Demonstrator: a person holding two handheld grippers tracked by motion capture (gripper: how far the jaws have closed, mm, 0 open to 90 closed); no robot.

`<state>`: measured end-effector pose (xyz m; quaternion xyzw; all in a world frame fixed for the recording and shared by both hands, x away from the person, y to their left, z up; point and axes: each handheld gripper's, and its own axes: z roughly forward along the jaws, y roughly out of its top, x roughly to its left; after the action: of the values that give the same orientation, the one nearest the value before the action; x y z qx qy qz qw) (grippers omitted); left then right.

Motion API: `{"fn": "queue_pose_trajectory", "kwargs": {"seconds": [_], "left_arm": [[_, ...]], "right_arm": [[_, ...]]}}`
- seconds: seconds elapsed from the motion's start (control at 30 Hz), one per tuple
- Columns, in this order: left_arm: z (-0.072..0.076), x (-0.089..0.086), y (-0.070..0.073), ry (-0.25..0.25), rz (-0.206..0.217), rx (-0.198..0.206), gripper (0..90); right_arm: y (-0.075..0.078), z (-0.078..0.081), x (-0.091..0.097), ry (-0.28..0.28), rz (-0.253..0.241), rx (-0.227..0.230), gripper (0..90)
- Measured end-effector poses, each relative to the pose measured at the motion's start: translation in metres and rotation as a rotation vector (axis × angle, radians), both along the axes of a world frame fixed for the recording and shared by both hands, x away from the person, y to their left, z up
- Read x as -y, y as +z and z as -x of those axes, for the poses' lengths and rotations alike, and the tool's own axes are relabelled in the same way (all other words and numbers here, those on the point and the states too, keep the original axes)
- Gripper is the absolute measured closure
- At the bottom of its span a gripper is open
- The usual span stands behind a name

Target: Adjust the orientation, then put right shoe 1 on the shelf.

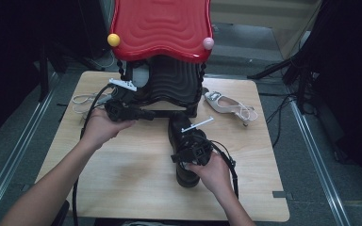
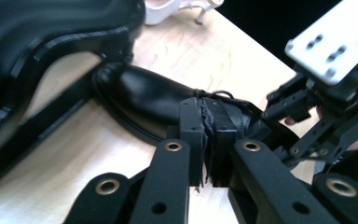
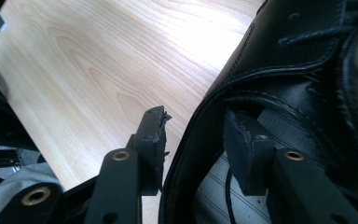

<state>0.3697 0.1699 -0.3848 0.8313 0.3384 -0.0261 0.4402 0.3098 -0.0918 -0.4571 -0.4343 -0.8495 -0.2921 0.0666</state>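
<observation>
High view, lower centre: the right tool [image 1: 192, 149] straddles the collar wall of a black leather shoe [image 1: 183, 141] that lies on the worktop [image 1: 136, 188]. In the right gripper view one pad [image 3: 151, 135] sits outside the collar and the other [image 3: 247, 142] inside; a sliver of gap shows beside the outer pad, so whether it is clamped on the leather or only loosely about it cannot be told. Left of centre, the left tool [image 1: 146, 114] has its jaws pressed together on nothing, pointing toward the shoe's toe [image 2: 135, 88]. Beyond, a black ribbed stand [image 1: 172, 84] under a red wavy top [image 1: 160, 26]; upper right, a white heeled sandal [image 1: 228, 106]. Risk, as a judgement: a grip on one thin, pliant wall may let the shoe swing or slip if lifted, and its toe lies close to the stand's base bar.
</observation>
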Motion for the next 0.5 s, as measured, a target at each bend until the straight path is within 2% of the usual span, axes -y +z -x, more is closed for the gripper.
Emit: {"fn": "queue_pose_trajectory", "kwargs": {"seconds": [0.23,0.37,0.5], "left_arm": [[-0.009,-0.004,0.024,0.002,0.006,0.023,89.6],[-0.013,-0.006,0.037,0.001,0.017,0.029,89.4],[-0.017,-0.007,0.051,0.004,0.012,0.041,89.2]], "right_arm": [[-0.008,-0.005,-0.010,-0.009,0.028,-0.003,60.8],[-0.014,-0.007,-0.016,-0.027,0.053,-0.019,60.7],[-0.017,-0.006,-0.020,-0.037,0.097,-0.010,63.3]]}}
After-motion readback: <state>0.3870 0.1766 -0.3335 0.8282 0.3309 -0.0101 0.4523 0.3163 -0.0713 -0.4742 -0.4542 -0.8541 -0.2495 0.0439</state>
